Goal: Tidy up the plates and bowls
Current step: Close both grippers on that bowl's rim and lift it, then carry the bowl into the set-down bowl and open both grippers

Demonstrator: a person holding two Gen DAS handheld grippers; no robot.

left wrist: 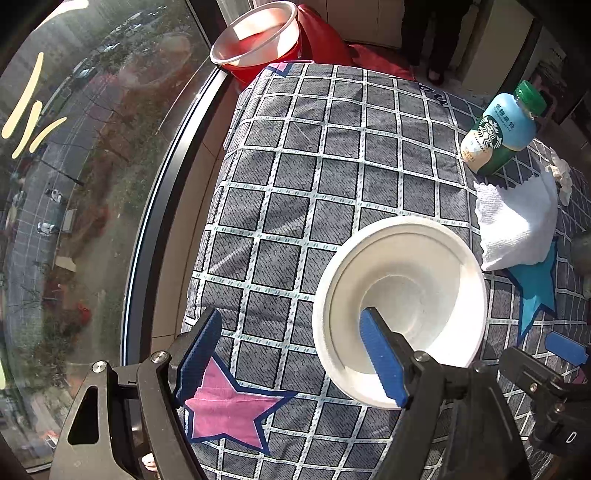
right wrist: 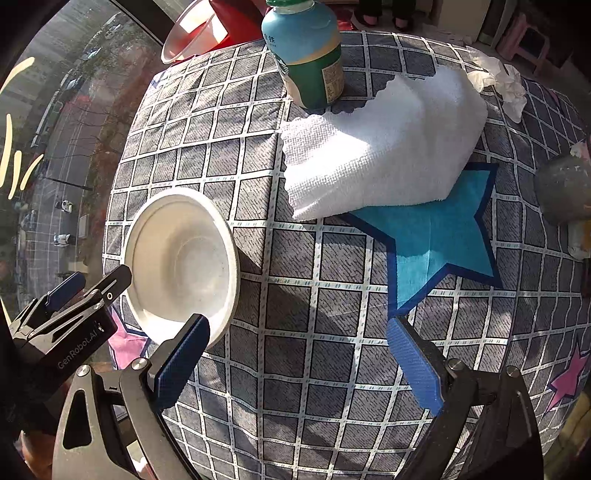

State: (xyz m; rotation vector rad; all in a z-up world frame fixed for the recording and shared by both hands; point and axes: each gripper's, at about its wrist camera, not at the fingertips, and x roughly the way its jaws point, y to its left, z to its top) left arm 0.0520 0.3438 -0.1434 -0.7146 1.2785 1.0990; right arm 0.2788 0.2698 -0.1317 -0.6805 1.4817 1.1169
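A white bowl [left wrist: 400, 306] sits upright on the checked grey cloth [left wrist: 314, 166]; the same white bowl [right wrist: 181, 262] shows at the left of the right wrist view. My left gripper [left wrist: 291, 332] hangs open over the cloth, its right finger above the bowl's inside, its left finger over a pink star patch. Nothing is between its pads. My right gripper [right wrist: 299, 343] is open too, over bare cloth just right of the bowl, with its left finger by the bowl's near rim. The right gripper's finger [left wrist: 567, 347] shows at the left wrist view's right edge.
A green-capped drink bottle [right wrist: 308, 51] stands at the back beside a folded white towel [right wrist: 380, 147] and crumpled tissue [right wrist: 498, 81]. A metal basin [left wrist: 255, 31] rests on something red past the table's far-left corner. A window [left wrist: 74, 184] runs along the left. A grey object [right wrist: 563, 192] sits at the right edge.
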